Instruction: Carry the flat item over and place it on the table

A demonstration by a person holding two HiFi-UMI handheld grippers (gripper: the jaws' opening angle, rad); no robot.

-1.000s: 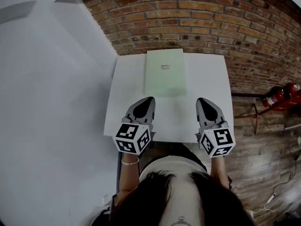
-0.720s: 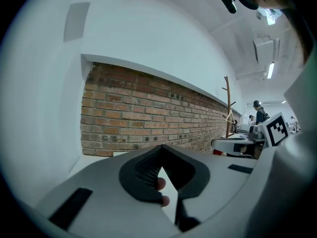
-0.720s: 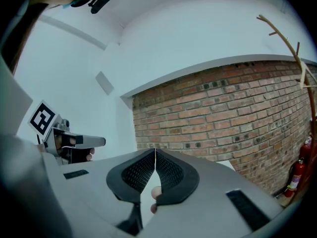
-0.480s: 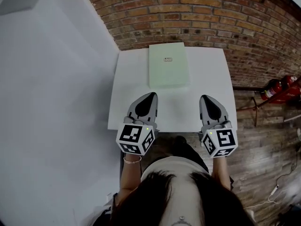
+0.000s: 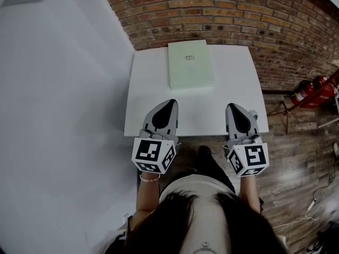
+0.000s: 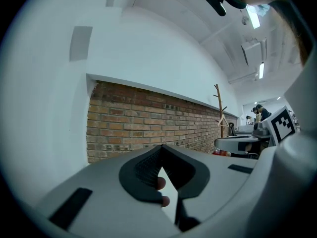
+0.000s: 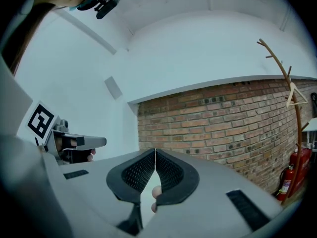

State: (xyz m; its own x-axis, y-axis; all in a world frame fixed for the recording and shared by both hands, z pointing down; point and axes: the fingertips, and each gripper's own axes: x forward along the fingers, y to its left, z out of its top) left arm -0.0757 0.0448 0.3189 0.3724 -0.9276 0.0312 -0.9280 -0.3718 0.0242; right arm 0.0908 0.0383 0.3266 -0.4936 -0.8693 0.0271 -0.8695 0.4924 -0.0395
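A flat pale-green box [image 5: 190,64] lies on the white table [image 5: 233,99] near its far edge, against the brick wall. My left gripper [image 5: 169,104] hovers over the table's near edge, to the near left of the box, jaws shut and empty. At the near right edge my right gripper [image 5: 231,108] is also shut with nothing in it. Each gripper view looks over shut jaws, the left gripper [image 6: 162,149] and right gripper [image 7: 155,152], at the brick wall; the box is not seen there.
A white wall [image 5: 63,89] runs along the table's left side and a brick wall [image 5: 212,15] behind it. A red fire extinguisher [image 5: 312,86] and a metal frame stand on the wooden floor to the right. Desks and people [image 6: 257,115] show far off.
Both grippers have drawn back toward the table's near edge, away from the box. The box lies where it was on the table. The jaws stay shut.
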